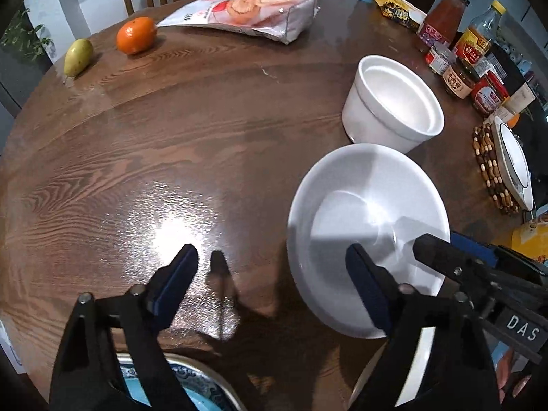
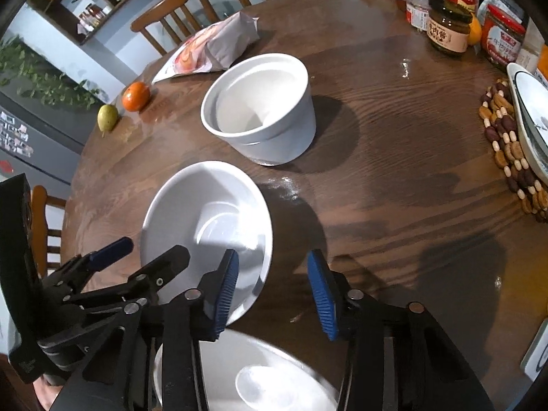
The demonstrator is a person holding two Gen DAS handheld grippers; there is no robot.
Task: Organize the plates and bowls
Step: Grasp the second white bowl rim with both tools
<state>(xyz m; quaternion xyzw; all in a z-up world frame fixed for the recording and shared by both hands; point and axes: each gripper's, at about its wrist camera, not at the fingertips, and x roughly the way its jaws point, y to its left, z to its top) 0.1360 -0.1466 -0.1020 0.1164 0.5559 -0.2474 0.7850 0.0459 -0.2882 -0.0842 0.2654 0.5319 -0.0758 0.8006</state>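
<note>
Both jaws stand parted and hold nothing: your left gripper (image 1: 270, 267) is wide, one finger over the white plate (image 1: 368, 236); your right gripper (image 2: 272, 274) is narrower, straddling that plate's rim. White bowl (image 2: 260, 109) sits just beyond on the tabletop (image 2: 394, 171).

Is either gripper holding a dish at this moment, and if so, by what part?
Nothing is held. The left gripper and right gripper are both open; the white plate lies on the table with one finger of each gripper over it.
</note>
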